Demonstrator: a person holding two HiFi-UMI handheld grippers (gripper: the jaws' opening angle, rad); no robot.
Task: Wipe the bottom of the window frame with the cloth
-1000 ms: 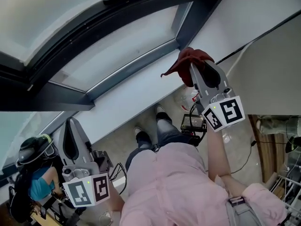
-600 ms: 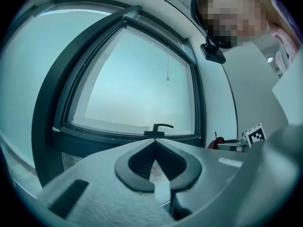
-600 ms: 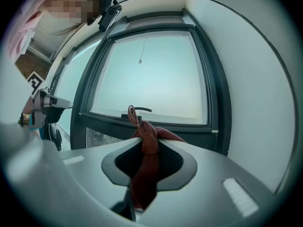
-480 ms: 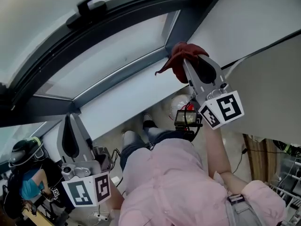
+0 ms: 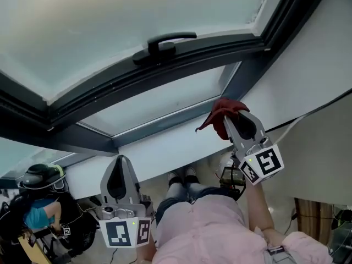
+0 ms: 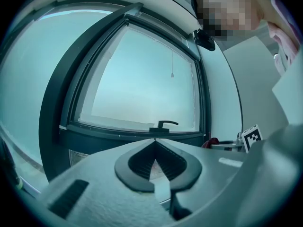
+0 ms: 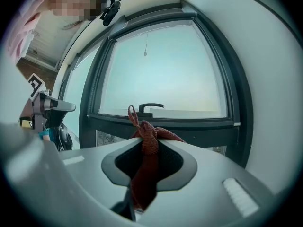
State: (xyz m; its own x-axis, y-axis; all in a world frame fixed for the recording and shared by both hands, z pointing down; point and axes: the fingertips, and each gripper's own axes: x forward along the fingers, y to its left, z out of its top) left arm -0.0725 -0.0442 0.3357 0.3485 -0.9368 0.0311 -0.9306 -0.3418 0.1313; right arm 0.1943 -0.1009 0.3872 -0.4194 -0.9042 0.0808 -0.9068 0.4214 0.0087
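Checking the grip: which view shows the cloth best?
Right gripper view: the cloth shows close up, clamped in the right gripper. Head view shows it bunched, smaller; left gripper view, a red speck.

Some indoor workroom: dark-framed window (image 5: 126,32) at twelve o'clock, white wall (image 5: 324,54) at two, seated person (image 5: 39,213) among gear at eight.

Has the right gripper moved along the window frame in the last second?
No, not noticeably. The camera tilted, but the right gripper and its cloth still sit just below the lower right corner of the window frame.
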